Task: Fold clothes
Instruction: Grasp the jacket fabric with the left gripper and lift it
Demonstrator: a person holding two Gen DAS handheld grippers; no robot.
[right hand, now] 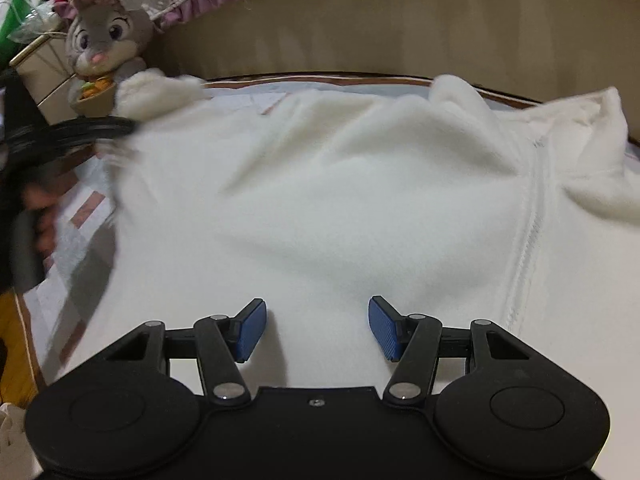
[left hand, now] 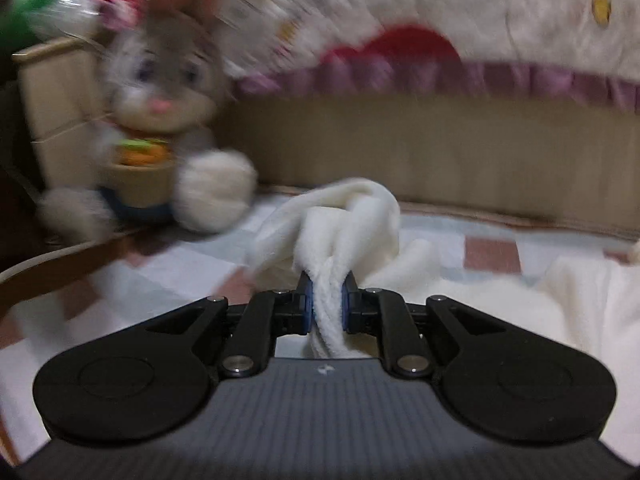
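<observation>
A white fleece jacket [right hand: 320, 200] with a zip seam lies spread over the patterned bed. In the left wrist view a bunched fold of the same white jacket [left hand: 340, 232] rises from the bed, and my left gripper [left hand: 328, 300] is shut on it, cloth pinched between the blue pads. That view is motion-blurred. My right gripper [right hand: 318, 328] hovers low over the jacket's near part with its blue pads wide apart and nothing between them. At the left edge of the right wrist view the left gripper [right hand: 60, 136] shows as a dark blur, held by a hand.
A grey plush rabbit [left hand: 156, 120] holding a small basket sits at the bed's far left corner, also visible as the rabbit [right hand: 108, 44] in the right wrist view. A beige headboard [right hand: 380, 28] runs along the back. A frilled pillow [left hand: 440, 20] lies above it.
</observation>
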